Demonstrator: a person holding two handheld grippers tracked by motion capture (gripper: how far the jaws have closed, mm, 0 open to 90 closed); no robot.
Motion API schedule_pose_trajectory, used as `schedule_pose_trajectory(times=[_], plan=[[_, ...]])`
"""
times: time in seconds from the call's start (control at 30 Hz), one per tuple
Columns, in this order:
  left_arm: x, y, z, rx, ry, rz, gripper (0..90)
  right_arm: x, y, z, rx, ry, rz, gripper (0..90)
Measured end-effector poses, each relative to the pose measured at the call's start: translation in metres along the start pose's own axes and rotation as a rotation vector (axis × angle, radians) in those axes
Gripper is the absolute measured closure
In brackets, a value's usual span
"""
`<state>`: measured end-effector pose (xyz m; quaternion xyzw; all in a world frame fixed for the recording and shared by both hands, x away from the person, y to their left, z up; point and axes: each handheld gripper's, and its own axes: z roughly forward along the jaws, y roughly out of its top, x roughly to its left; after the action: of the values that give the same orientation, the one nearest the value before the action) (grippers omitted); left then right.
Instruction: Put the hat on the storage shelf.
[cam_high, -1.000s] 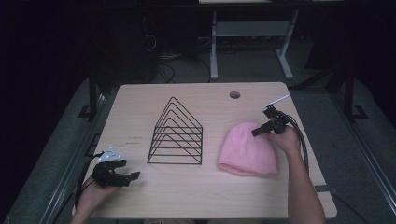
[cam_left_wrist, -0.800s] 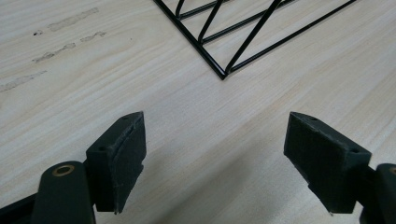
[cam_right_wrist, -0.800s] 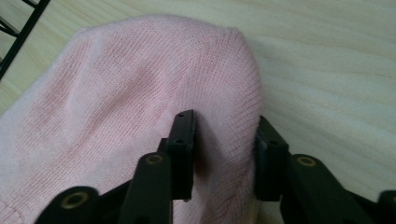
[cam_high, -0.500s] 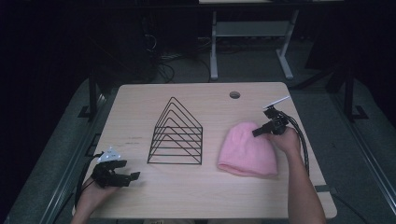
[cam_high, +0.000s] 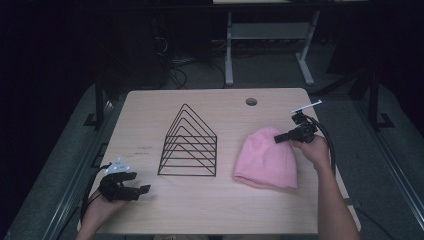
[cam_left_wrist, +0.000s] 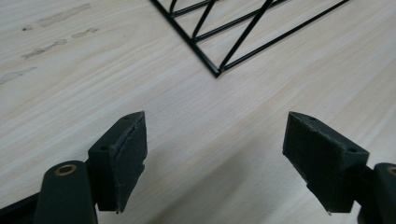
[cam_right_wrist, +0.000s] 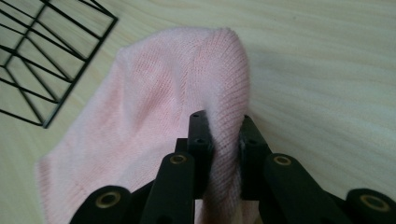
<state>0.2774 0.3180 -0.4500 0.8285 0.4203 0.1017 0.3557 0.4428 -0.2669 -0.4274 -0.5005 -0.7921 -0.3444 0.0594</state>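
High view: almost nothing has moved over the last second. Your right gripper sits at the far right edge of the hat, just as it did a second ago, and the hat lies flat on the table right of the rack, in the same outline as before. Your left gripper rests at the near left corner, unchanged as well.

What that stillness means, as I read it: the grab is made but the lift has not begun. In the right gripper view your jaws are clenched on a raised fold of the hat's crown, the knit bunched between the pads, while the rest of the fabric still spreads on the wood toward the rack. The pinch looks narrow, taking only a ridge of cloth, so the hat will likely hang and swing once you raise it.

In the left gripper view your jaws stand wide apart over bare wood, holding nothing, with a corner of the rack just ahead. That hand is free to steady the rack or take the hat's brim if the next move is to bring the hat over to the wires.
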Motion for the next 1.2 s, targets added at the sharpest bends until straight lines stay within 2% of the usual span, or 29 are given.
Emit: schedule_pose_trajectory(times=[0.13,0.23,0.4,0.43,0.5,0.57,0.67,0.77,1.03,1.2], plan=[[-0.002,0.002,-0.002,-0.020,-0.019,-0.009,22.1,0.002,0.000,-0.009,-0.013,0.004,-0.012,79.1],[-0.003,0.003,-0.002,-0.004,-0.020,0.001,22.1,0.005,0.000,-0.019,-0.038,0.016,-0.018,79.1],[-0.003,0.007,-0.005,-0.013,-0.030,0.013,22.9,0.012,0.000,-0.036,-0.071,0.013,-0.046,79.1],[-0.004,0.007,-0.006,-0.020,-0.034,0.006,22.9,0.014,0.000,-0.040,-0.079,0.016,-0.050,79.1],[-0.003,0.009,-0.007,-0.013,-0.035,0.025,22.9,0.017,0.000,-0.047,-0.094,0.019,-0.059,79.1],[-0.004,0.010,-0.008,-0.014,-0.038,0.024,22.9,0.021,0.000,-0.054,-0.105,0.022,-0.071,79.1],[-0.003,0.013,-0.008,-0.006,-0.050,0.041,22.9,0.026,0.001,-0.061,-0.111,0.021,-0.089,79.2],[-0.004,0.017,-0.008,-0.011,-0.071,0.041,22.9,0.031,0.003,-0.068,-0.123,0.023,-0.107,79.2],[-0.004,0.029,-0.013,0.009,-0.100,0.091,22.9,0.051,0.013,-0.085,-0.131,0.015,-0.176,79.3],[-0.004,0.035,-0.017,0.008,-0.109,0.096,22.9,0.063,0.018,-0.094,-0.137,0.009,-0.210,79.3]])
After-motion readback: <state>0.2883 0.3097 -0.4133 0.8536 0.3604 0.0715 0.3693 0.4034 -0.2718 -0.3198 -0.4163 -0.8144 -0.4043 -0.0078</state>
